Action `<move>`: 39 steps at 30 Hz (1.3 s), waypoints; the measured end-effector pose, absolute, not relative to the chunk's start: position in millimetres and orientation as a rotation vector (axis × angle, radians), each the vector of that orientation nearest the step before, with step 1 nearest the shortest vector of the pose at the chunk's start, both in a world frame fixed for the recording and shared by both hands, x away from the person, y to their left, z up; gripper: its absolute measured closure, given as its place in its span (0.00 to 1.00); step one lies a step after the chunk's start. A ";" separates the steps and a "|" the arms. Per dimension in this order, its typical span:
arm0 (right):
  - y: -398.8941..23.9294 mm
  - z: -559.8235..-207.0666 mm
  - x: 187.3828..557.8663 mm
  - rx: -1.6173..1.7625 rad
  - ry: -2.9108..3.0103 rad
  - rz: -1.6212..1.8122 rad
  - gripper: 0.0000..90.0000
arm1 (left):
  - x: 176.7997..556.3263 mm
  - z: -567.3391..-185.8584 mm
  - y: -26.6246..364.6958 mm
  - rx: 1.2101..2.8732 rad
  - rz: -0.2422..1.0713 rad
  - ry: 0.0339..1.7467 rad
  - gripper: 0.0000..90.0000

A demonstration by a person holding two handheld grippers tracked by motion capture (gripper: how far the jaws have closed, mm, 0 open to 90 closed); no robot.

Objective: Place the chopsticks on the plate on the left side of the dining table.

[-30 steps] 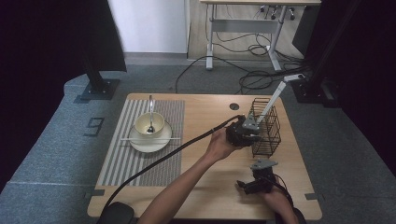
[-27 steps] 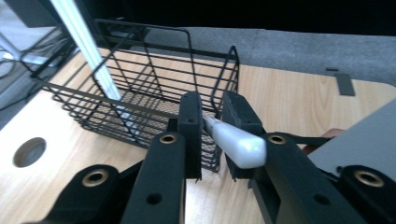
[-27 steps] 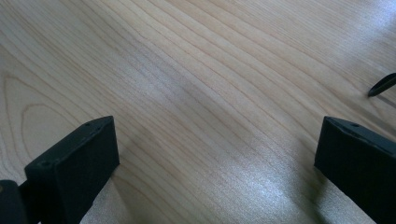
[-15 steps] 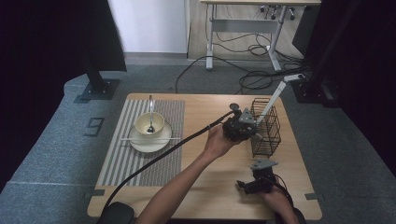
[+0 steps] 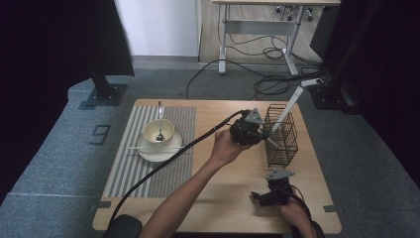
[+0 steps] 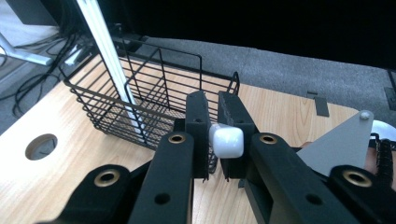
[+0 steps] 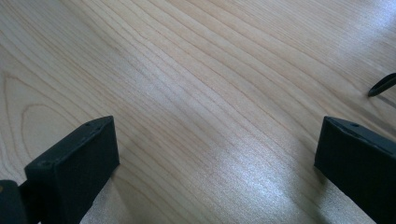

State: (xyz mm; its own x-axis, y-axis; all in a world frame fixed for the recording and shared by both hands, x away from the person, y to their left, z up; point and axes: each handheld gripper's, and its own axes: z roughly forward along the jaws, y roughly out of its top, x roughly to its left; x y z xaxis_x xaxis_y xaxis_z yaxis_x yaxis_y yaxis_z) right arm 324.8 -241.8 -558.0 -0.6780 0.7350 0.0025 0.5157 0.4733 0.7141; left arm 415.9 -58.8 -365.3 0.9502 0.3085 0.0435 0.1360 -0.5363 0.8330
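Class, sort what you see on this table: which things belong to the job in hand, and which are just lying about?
In the job:
left tongs
white chopstick they hold
wire basket
white utensil standing in it

Lying about:
bowl with spoon
plate
striped mat
right tongs, open above bare table

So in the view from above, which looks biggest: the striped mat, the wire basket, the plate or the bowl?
Largest to smallest, as they look in the high view:
1. Striped mat
2. Wire basket
3. Plate
4. Bowl
The basket stands upright while the plate lies flat, so those two are hard to compare.
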 end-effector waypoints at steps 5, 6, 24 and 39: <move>-241.8 -558.0 324.7 1.061 2.420 1.018 0.00 | 416.0 -359.7 -52.3 2.147 0.214 0.328 0.92; -241.8 -558.0 324.7 1.062 2.420 1.018 0.00 | 416.0 -358.5 -50.9 2.147 0.211 0.330 0.92; -242.0 -557.9 324.8 1.060 2.420 1.017 0.00 | 415.4 -339.0 -6.0 2.067 0.188 0.394 0.93; -241.8 -557.9 324.7 1.063 2.420 1.017 0.00 | 410.5 -319.5 26.3 2.017 0.208 0.419 0.93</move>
State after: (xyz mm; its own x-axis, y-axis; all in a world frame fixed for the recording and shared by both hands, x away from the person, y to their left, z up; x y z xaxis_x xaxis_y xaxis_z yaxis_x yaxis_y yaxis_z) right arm 324.7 -241.8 -557.9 -0.6773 0.7357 0.0030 0.5169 0.4731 0.7134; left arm 410.5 26.3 -319.5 0.9246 0.3795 -0.0326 0.2031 -0.4188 0.8851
